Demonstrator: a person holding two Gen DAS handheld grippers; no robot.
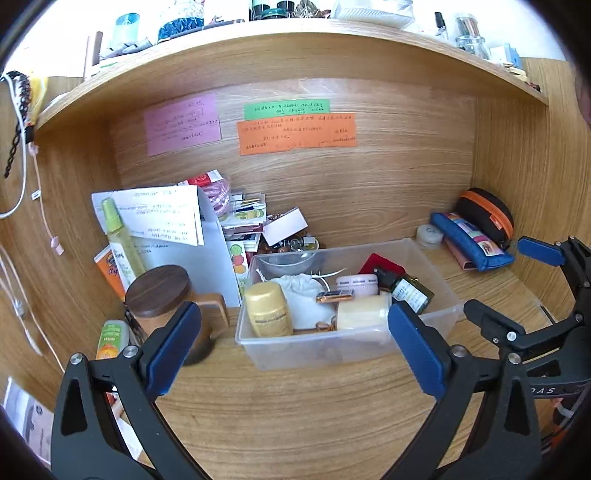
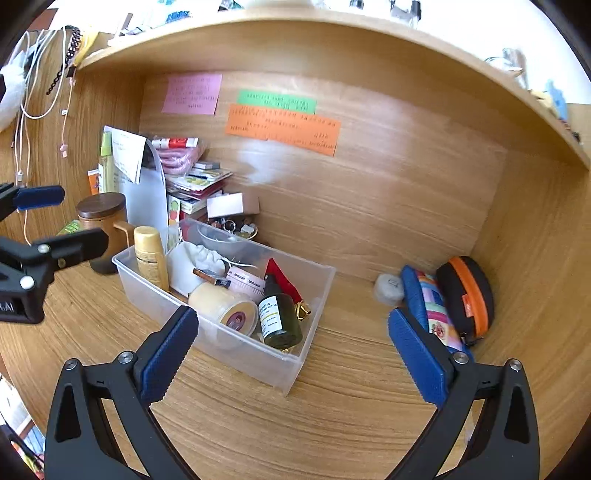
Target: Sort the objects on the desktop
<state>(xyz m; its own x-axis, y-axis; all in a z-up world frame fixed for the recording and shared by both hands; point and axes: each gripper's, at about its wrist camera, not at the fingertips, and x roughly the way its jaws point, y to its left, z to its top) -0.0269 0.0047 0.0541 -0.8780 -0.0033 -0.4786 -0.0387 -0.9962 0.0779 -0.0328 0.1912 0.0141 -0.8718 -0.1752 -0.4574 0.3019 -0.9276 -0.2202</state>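
Notes (image 1: pixel 297 133) on the wall stay unreadable (blurred); each hand-held gripper (image 1: pixel 295 347) (image 2: pixel 291 354) released, empty.

The handwriting on the orange note (image 1: pixel 297 133) at upper centre is staying too small to read. Shelf-top items (image 1: pixel 177 20) are running off the top edge, overexposed. In the clear bin (image 2: pixel 295 360), a white pouch (image 2: pixel 192 264) is lying half hidden behind the gold bottle (image 2: pixel 149 256).
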